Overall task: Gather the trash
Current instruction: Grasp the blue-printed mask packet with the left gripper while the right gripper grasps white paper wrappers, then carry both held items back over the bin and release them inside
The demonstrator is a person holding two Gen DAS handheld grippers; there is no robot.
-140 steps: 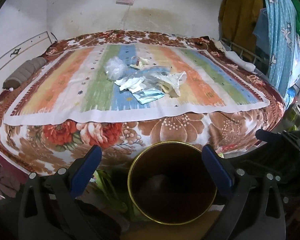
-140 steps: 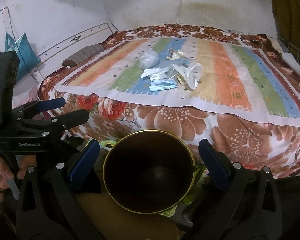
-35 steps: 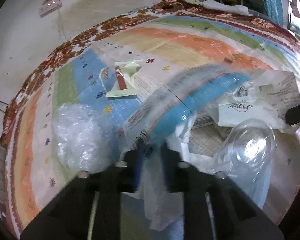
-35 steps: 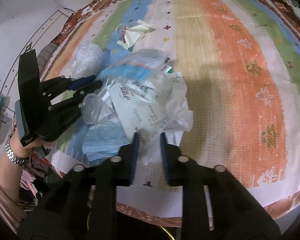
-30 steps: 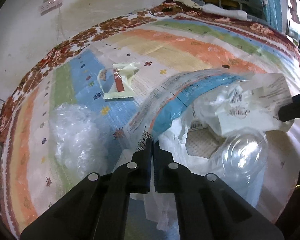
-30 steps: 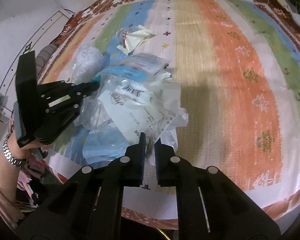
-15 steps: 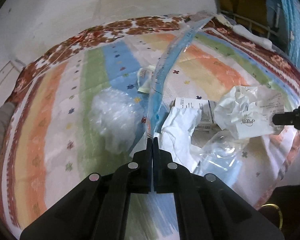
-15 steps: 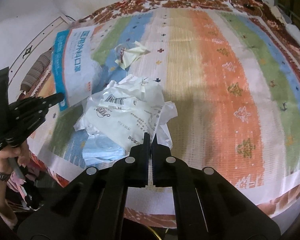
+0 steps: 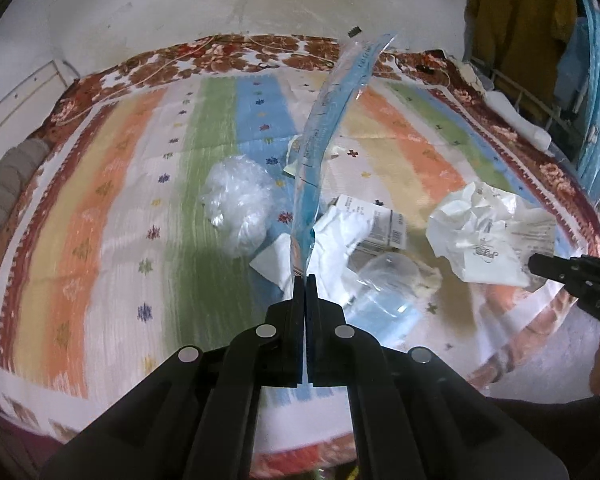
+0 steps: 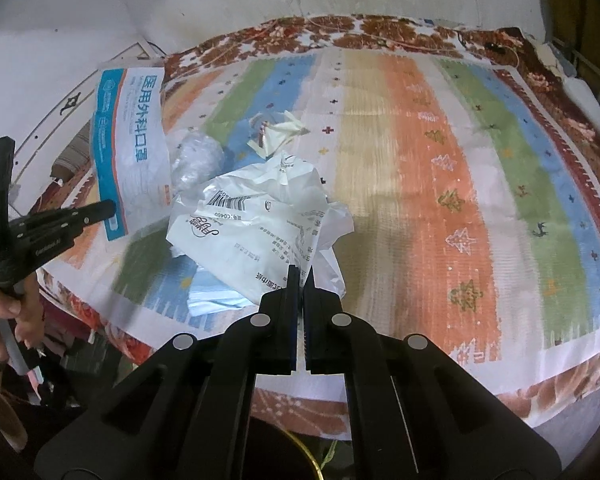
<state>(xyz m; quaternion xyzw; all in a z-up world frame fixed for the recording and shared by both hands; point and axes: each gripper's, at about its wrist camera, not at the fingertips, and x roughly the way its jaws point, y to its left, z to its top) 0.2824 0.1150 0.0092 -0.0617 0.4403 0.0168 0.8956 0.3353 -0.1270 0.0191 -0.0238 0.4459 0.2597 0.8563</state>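
Observation:
A pile of trash lies on the striped mat (image 9: 100,208) of a bed. My left gripper (image 9: 305,278) is shut on a blue-and-clear plastic package (image 9: 328,120), held up edge-on above the pile; the right wrist view shows its printed face (image 10: 132,152). My right gripper (image 10: 300,273) is shut on a corner of a crumpled white printed plastic bag (image 10: 252,224), lifted off the mat. Left on the mat are a clear crumpled plastic wad (image 9: 238,200), white paper (image 9: 332,232), a barcoded carton (image 9: 380,224), a clear plastic dome (image 9: 384,276), a cream wrapper (image 10: 280,132) and pale blue masks (image 10: 216,292).
A gold bin rim (image 10: 306,458) shows below the bed's front edge. A floral blanket (image 9: 228,56) lies under the mat. Clothes (image 9: 520,20) hang at the right. A grey bolster (image 9: 4,176) lies at the far left by the wall.
Both grippers went from open above the bin to the pile and shut. In the last second the left lifted the blue package upright and the right raised the white bag.

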